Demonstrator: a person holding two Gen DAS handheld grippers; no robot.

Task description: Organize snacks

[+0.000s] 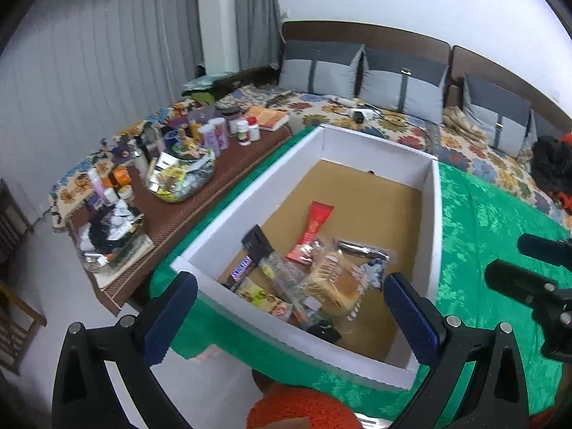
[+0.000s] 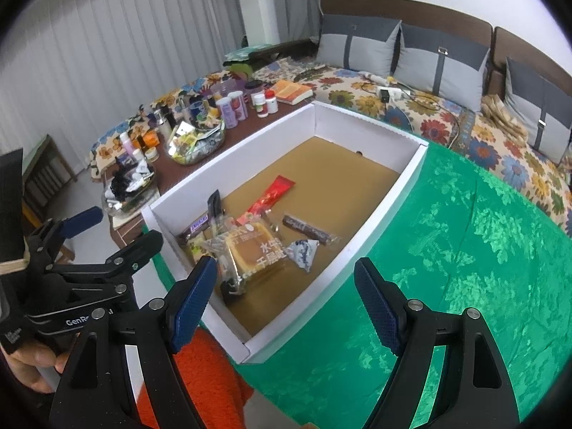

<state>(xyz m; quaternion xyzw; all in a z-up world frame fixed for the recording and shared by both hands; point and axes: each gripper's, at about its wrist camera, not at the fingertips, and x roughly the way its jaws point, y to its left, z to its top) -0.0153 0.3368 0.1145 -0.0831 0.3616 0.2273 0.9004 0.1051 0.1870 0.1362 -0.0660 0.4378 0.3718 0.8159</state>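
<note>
The white cardboard box (image 1: pixel 434 214) lies on the green cloth (image 2: pixel 464 250) with its long axis running from lower left to upper right of the right wrist view, and the snacks are heaped at its near end: a Snickers bar (image 2: pixel 196 228), a red packet (image 2: pixel 273 193) pointing toward the far end, and a wrapped layer cake (image 2: pixel 255 250). The left gripper (image 1: pixel 291 316) and right gripper (image 2: pixel 286 304) both hover wide apart and empty. The wrappers under the cake overlap and are hard to make out.

We read "SNICKERS" on the chocolate bar (image 2: pixel 197 229), "GenRo" on the left gripper (image 2: pixel 118 236) at lower left, and "水牛千层" on the cake packet (image 2: pixel 255 250).
</note>
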